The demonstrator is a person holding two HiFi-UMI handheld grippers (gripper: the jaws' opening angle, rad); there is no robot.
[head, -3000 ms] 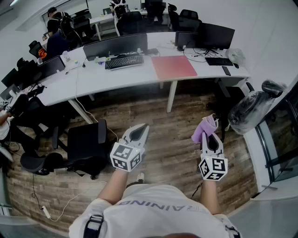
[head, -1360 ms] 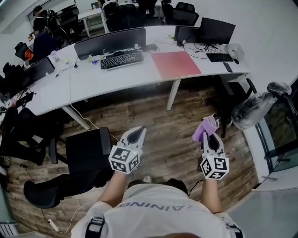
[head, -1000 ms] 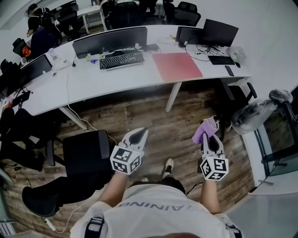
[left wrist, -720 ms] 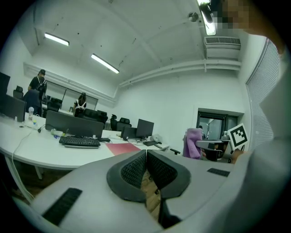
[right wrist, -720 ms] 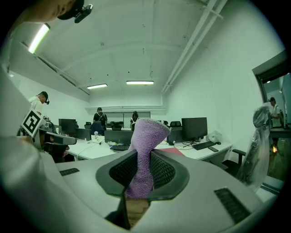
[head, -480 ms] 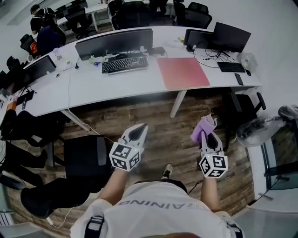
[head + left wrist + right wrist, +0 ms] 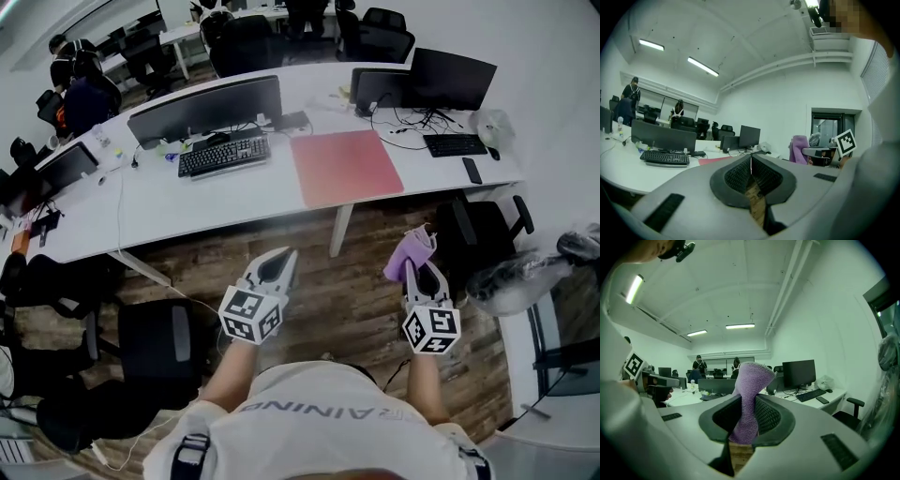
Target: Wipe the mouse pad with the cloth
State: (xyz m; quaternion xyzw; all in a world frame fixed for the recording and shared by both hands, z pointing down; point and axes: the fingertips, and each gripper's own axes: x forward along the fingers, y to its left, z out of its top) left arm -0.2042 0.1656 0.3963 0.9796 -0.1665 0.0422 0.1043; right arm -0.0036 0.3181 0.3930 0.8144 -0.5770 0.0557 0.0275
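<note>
A pink mouse pad [image 7: 344,167] lies flat on the long white desk [image 7: 187,202], right of a black keyboard [image 7: 212,155]. My right gripper [image 7: 418,266] is shut on a purple cloth [image 7: 411,252], which sticks up between its jaws [image 7: 749,401]. It hangs over the wood floor, short of the desk's front edge and a little right of the pad. My left gripper [image 7: 272,265] is shut with nothing in it, held level with the right one, over the floor. In the left gripper view the cloth [image 7: 799,146] shows at the right.
Monitors [image 7: 206,107] and a second keyboard [image 7: 454,143] stand on the desk. A black office chair [image 7: 480,232] sits right of my right gripper, another chair [image 7: 155,339] at my left. A desk leg [image 7: 339,229] stands ahead. People sit at the far left.
The person has walked towards the desk: the desk and pink pad have come nearer and shifted left in the head view. Both grippers keep their pose, the cloth still held.
</note>
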